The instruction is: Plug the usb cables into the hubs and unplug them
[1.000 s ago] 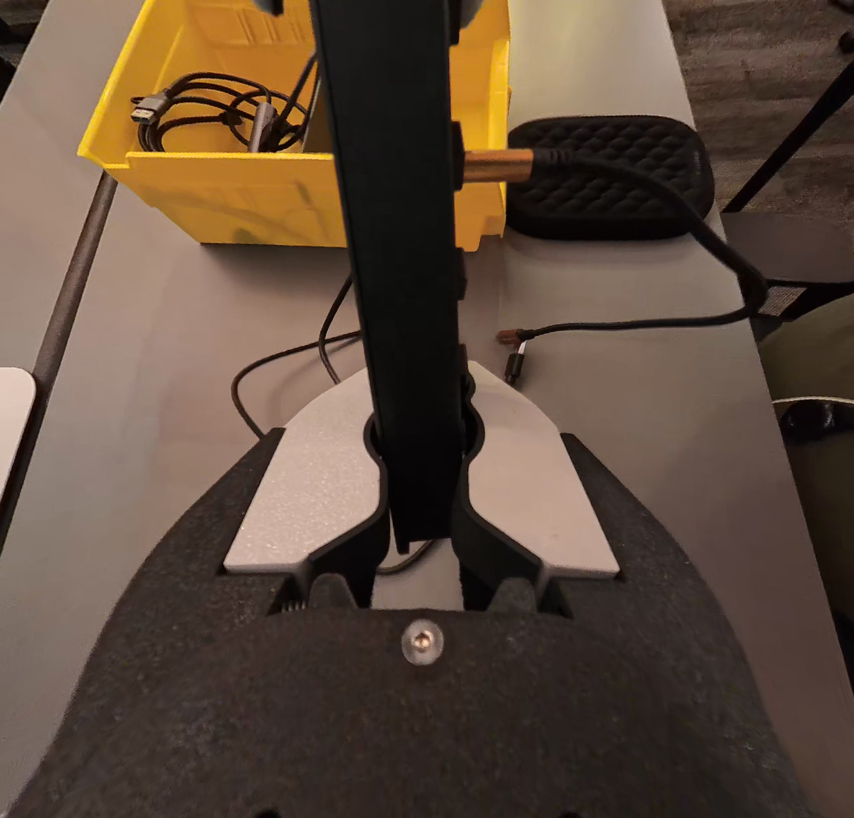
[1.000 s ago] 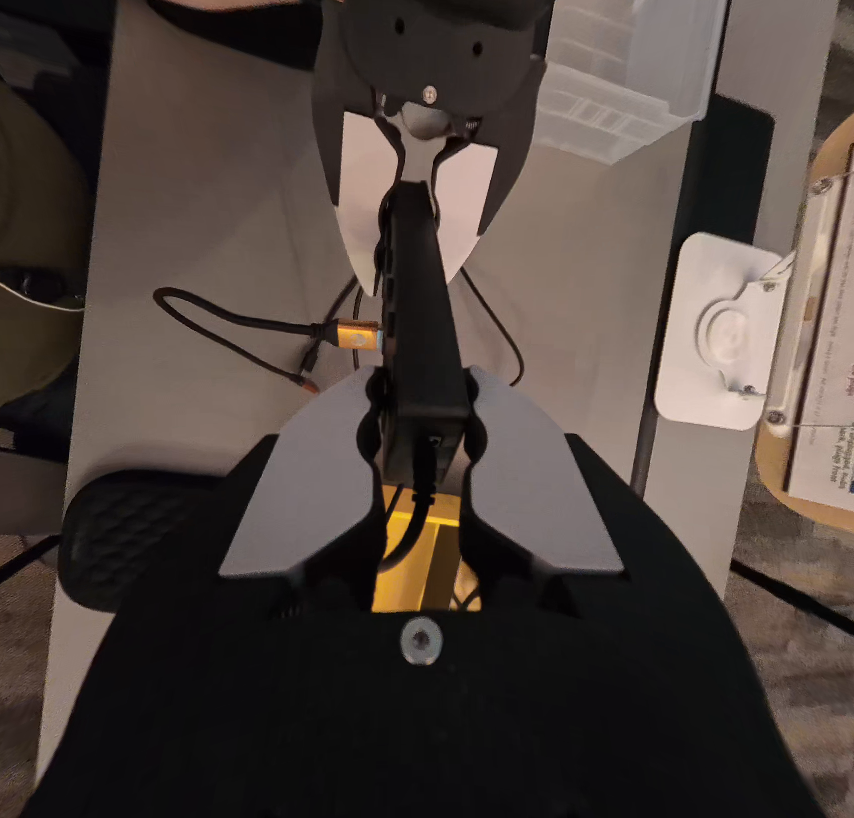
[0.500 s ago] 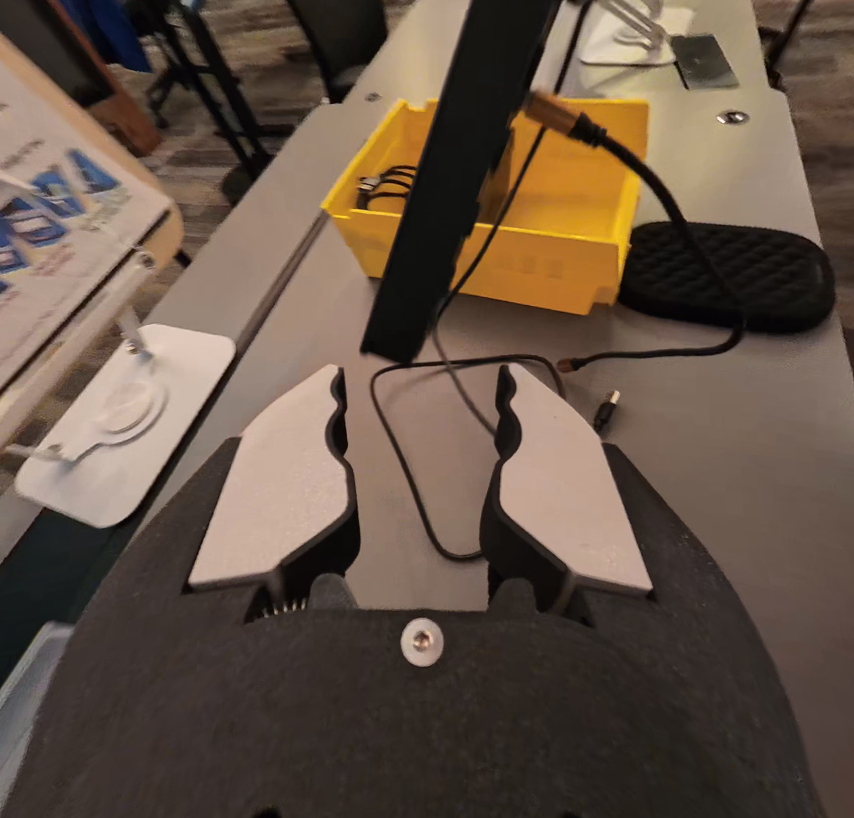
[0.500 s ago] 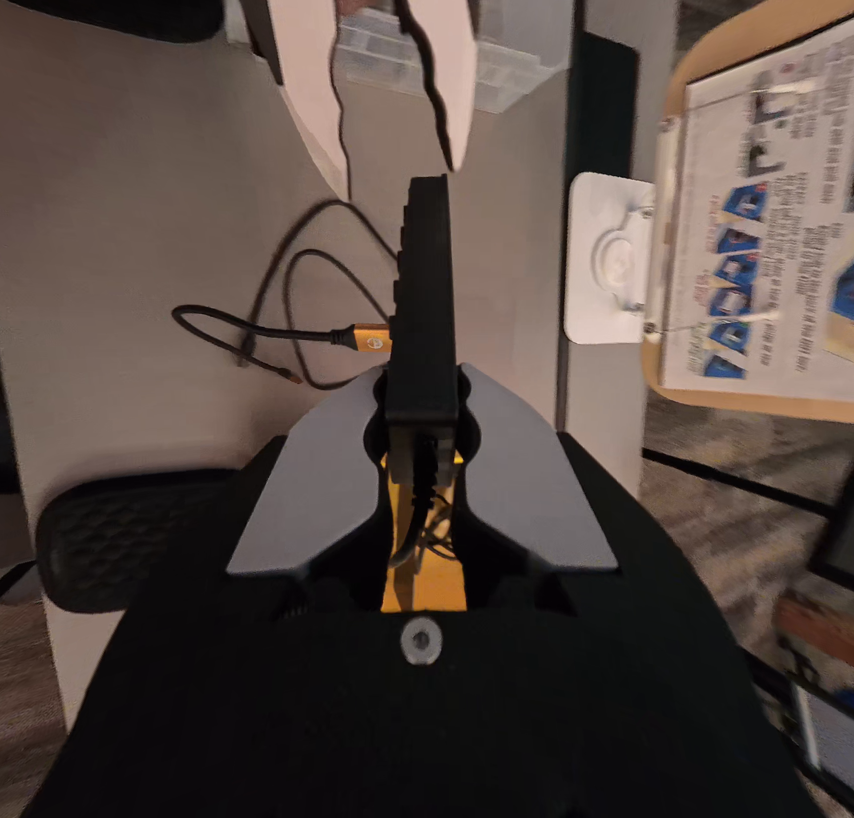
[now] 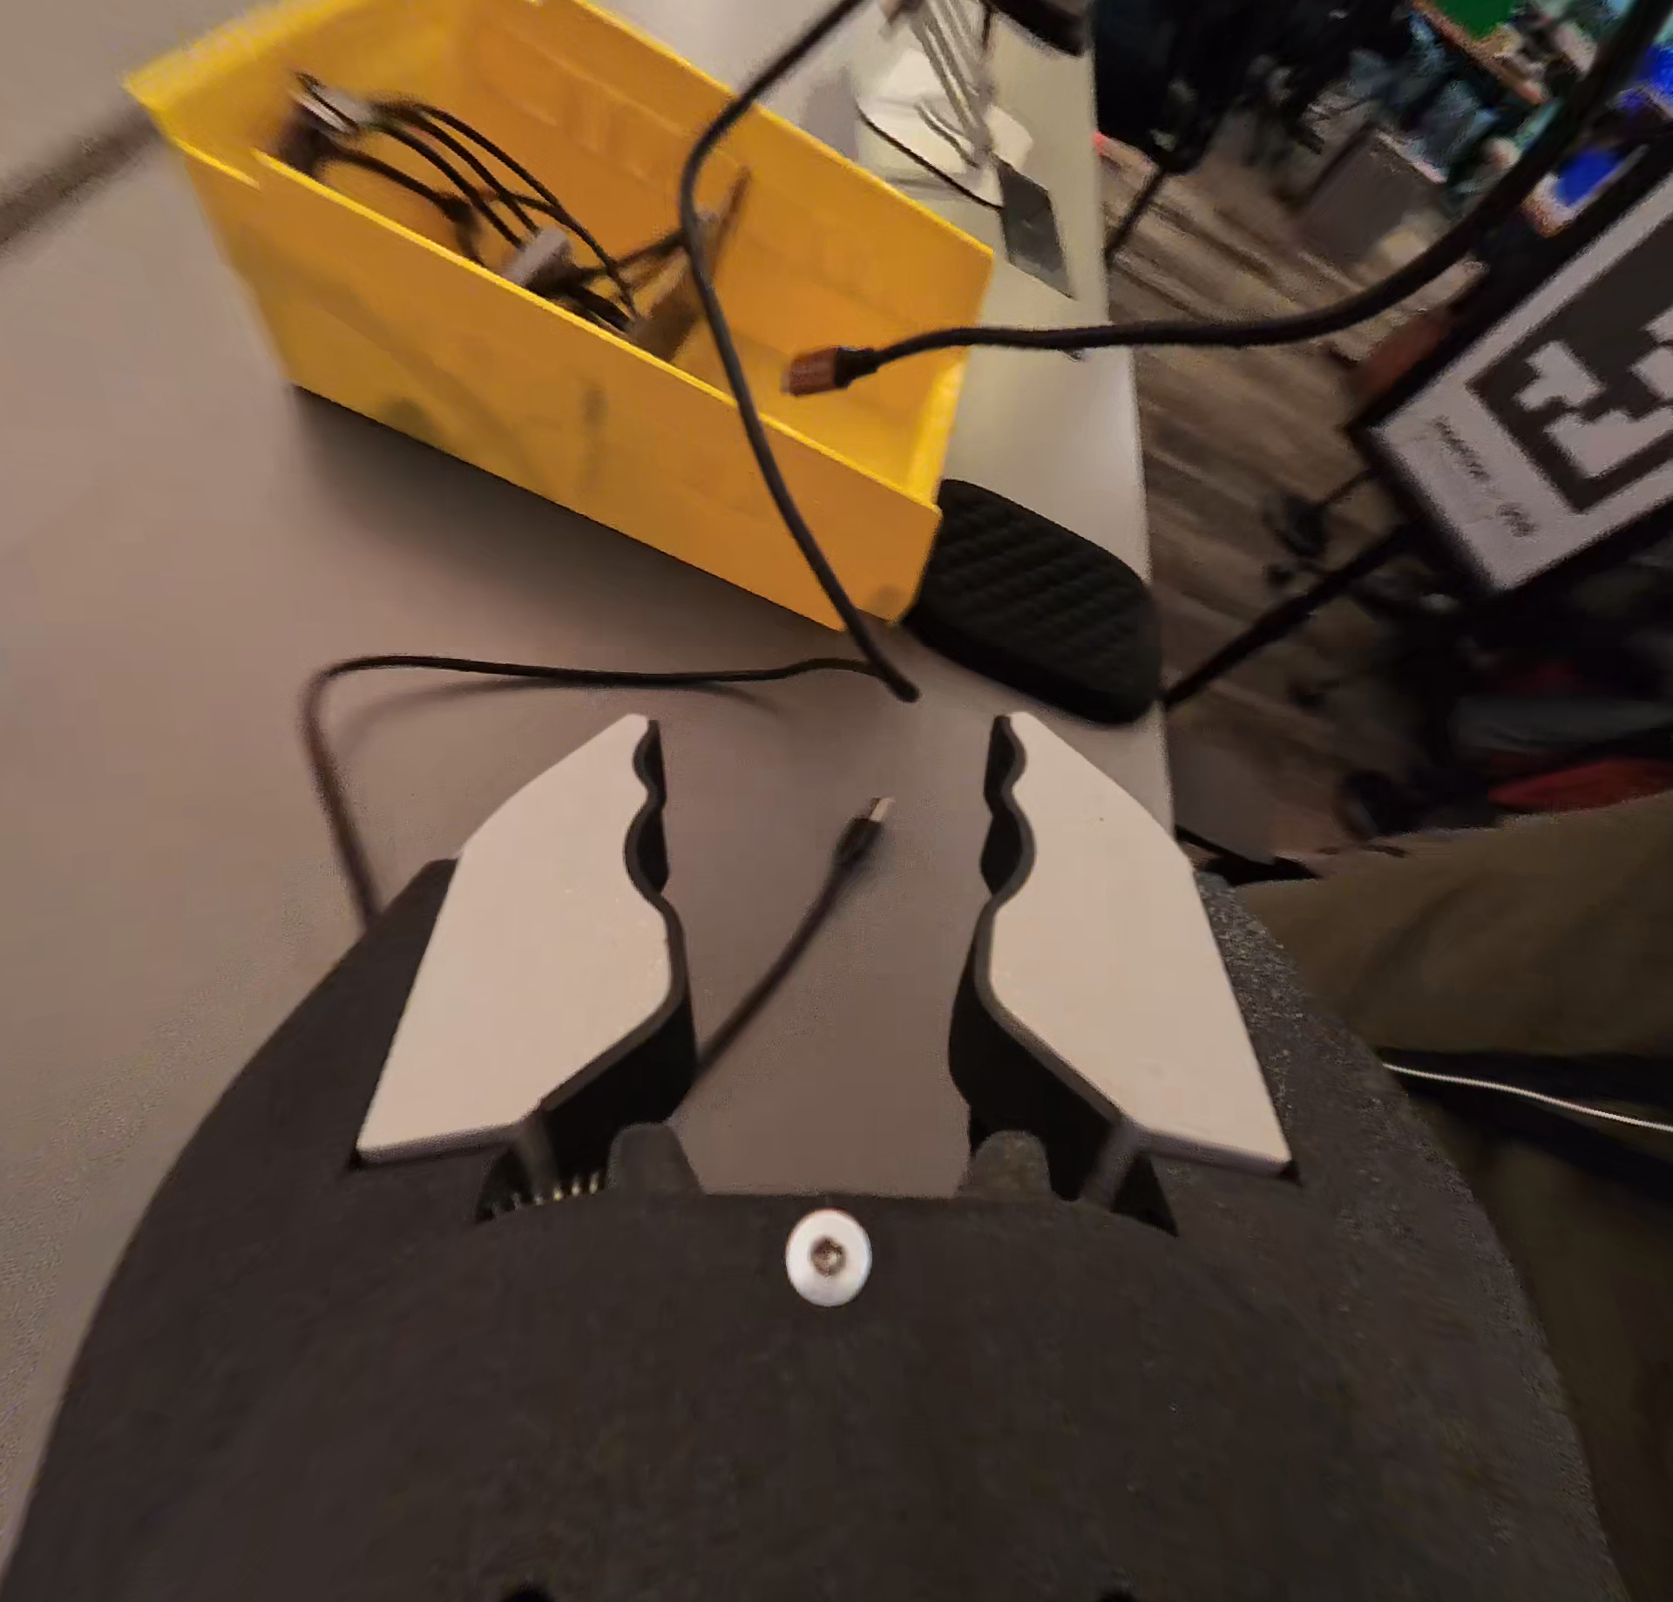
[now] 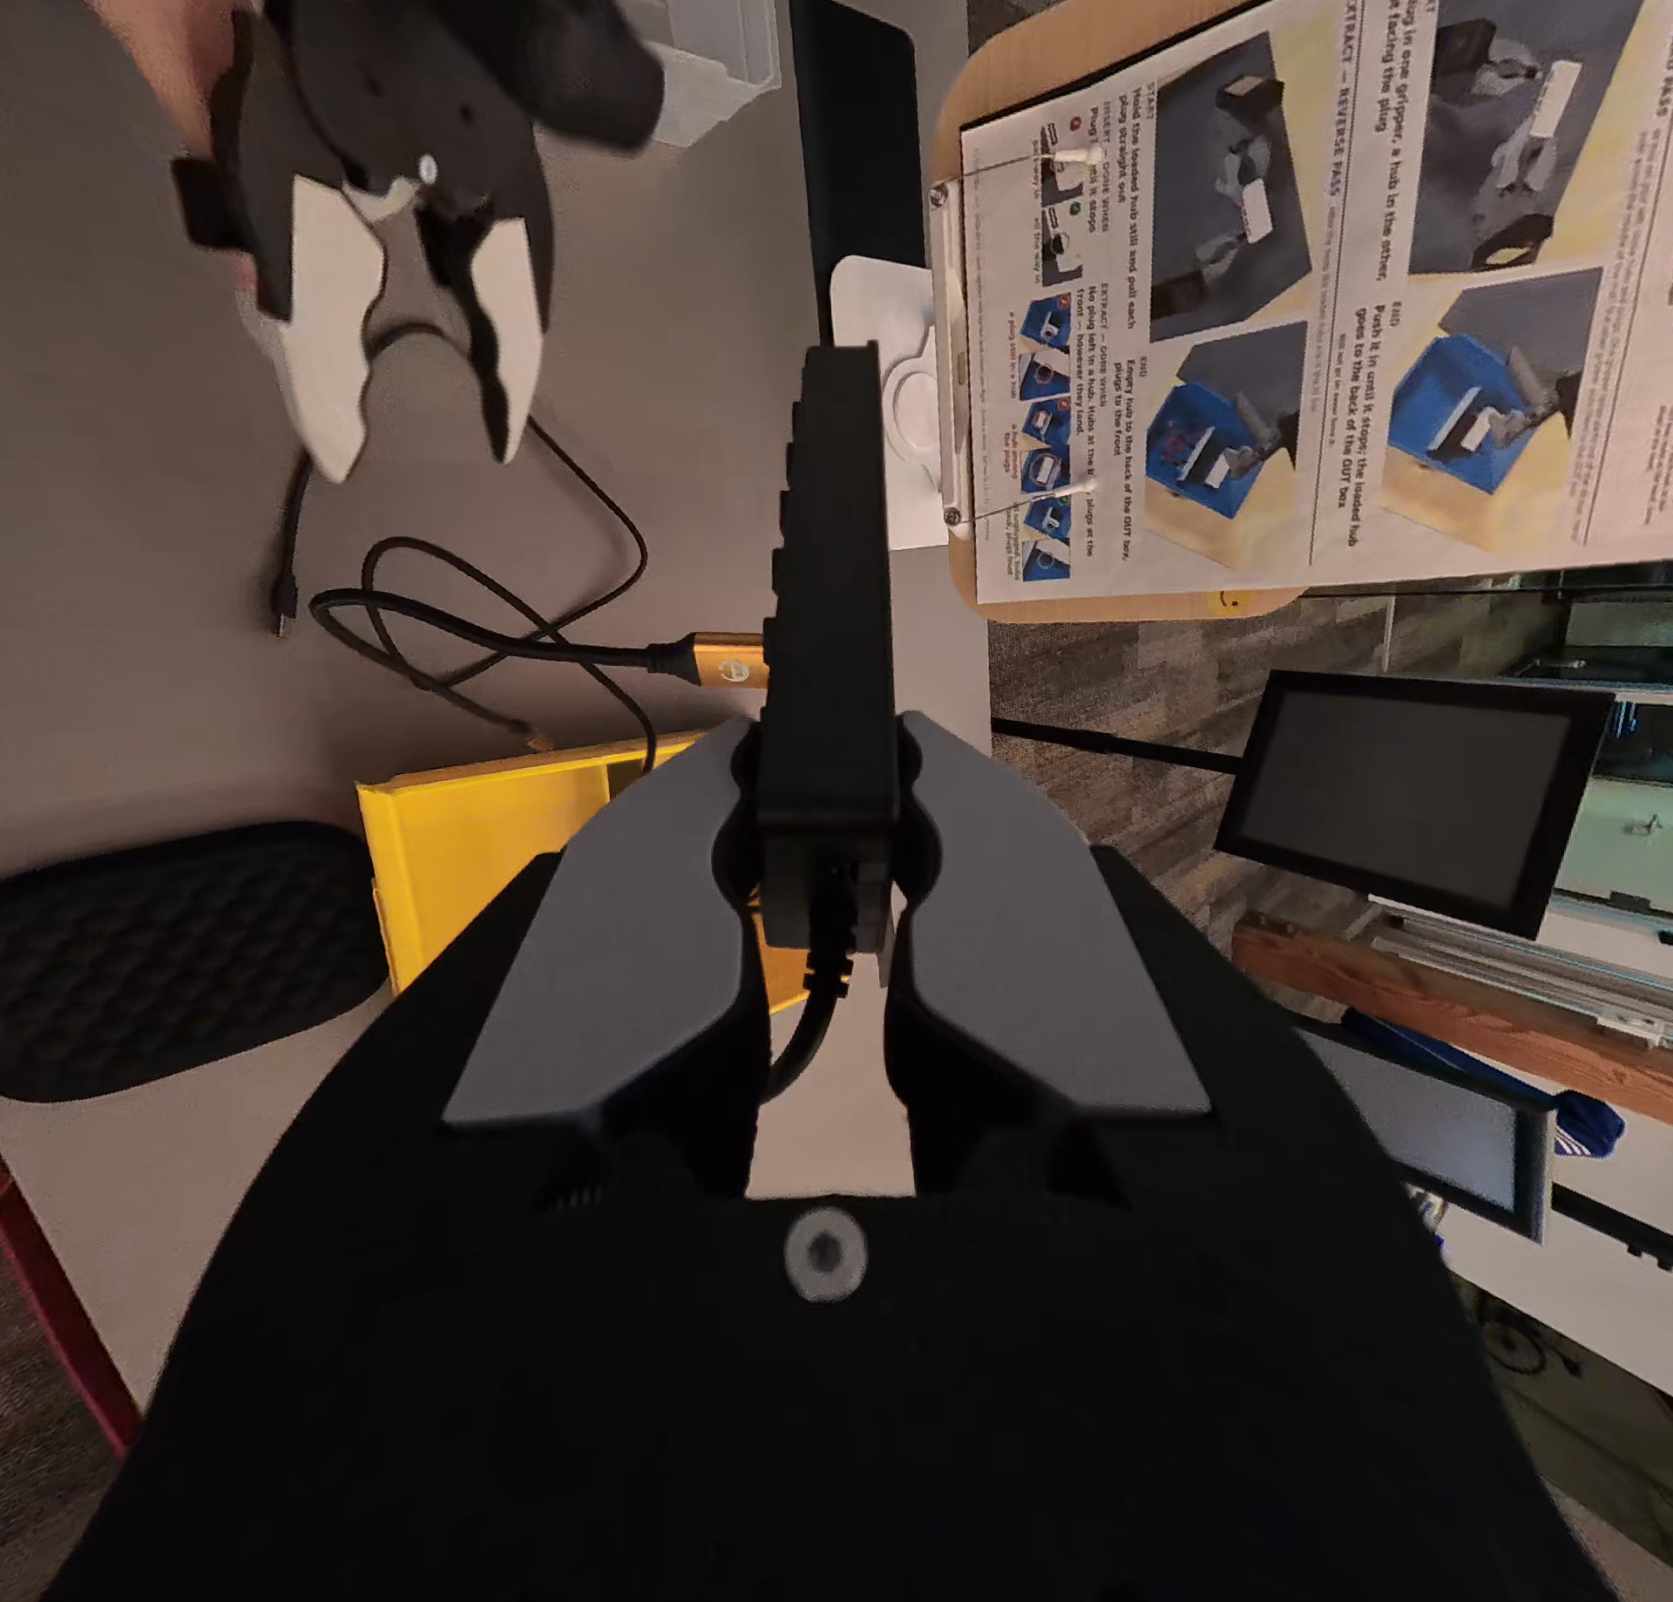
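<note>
Right gripper (image 6: 819, 789) clamped on hub (image 6: 828, 617); left gripper (image 5: 819, 798) apart, empty, plug (image 5: 867, 820) between its fingers. Risk: dangling cables snagging, tugging the hub askew.

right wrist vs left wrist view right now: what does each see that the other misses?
Right wrist only: the black hub clamped in the right gripper, the orange plug seated in its side, a clipboard with an instruction sheet, a dark screen.

Left wrist only: cables inside the yellow bin, a loose small plug lying on the table between the open fingers, a fiducial marker board.

Both: the yellow bin, the black quilted pad, the open left gripper, the grey table.
</note>
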`<act>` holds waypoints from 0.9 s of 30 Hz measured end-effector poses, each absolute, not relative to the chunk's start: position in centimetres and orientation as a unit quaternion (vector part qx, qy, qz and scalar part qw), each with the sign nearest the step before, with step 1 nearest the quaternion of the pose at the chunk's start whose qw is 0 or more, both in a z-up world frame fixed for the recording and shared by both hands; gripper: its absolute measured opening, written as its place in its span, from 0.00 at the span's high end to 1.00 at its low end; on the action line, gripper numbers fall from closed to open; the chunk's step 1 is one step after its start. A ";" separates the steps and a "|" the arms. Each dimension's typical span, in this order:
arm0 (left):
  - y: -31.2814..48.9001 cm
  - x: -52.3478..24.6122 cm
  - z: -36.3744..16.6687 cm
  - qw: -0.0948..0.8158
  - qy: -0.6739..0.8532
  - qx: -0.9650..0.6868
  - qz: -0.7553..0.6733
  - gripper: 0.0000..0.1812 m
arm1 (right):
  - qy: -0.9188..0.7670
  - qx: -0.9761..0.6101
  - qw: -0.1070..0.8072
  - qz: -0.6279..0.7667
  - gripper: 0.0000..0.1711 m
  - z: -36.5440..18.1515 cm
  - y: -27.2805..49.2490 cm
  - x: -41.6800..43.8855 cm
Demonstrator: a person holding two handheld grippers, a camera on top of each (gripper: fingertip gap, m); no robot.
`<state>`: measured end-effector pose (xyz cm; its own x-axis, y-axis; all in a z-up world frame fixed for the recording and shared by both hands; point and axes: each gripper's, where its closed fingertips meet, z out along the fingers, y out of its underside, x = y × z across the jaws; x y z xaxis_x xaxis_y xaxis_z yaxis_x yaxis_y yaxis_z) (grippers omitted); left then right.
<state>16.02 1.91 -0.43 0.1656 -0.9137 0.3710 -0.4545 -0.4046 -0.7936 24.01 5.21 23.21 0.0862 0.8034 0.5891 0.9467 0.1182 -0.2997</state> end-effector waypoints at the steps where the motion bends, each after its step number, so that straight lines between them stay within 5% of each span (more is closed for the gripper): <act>1: 1.3 16.8 -1.1 0.241 0.478 -0.721 -0.441 0.61 | -0.665 -0.657 0.339 -0.105 0.84 23.2 5.2 24.2; 5: 1.0 20.6 -4.1 0.243 0.459 -0.746 -0.417 0.65 | -0.659 -0.662 0.342 -0.104 0.84 23.2 5.2 25.1; 8: 0.7 21.8 -5.7 0.246 0.463 -0.748 -0.408 0.95 | -0.654 -0.666 0.343 -0.110 0.84 23.2 5.2 26.0; 13: 2.0 20.9 -3.0 0.339 0.493 -0.719 -0.355 0.98 | -0.637 -0.675 0.353 -0.117 0.84 23.0 4.8 28.9; 19: 4.5 19.8 6.8 0.406 0.517 -0.693 -0.297 0.98 | -0.564 -0.708 0.407 -0.125 0.84 25.9 5.9 35.1; 27: 8.6 26.9 28.5 0.481 0.554 -0.639 -0.230 0.98 | -0.437 -0.733 0.505 -0.131 0.84 32.5 6.4 43.4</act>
<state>26.94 8.60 28.54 0.2807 -0.9294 -0.2395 -0.4870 0.0771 -0.8700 43.44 6.37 32.48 0.5837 0.5082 0.6333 0.7727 -0.1078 -0.6256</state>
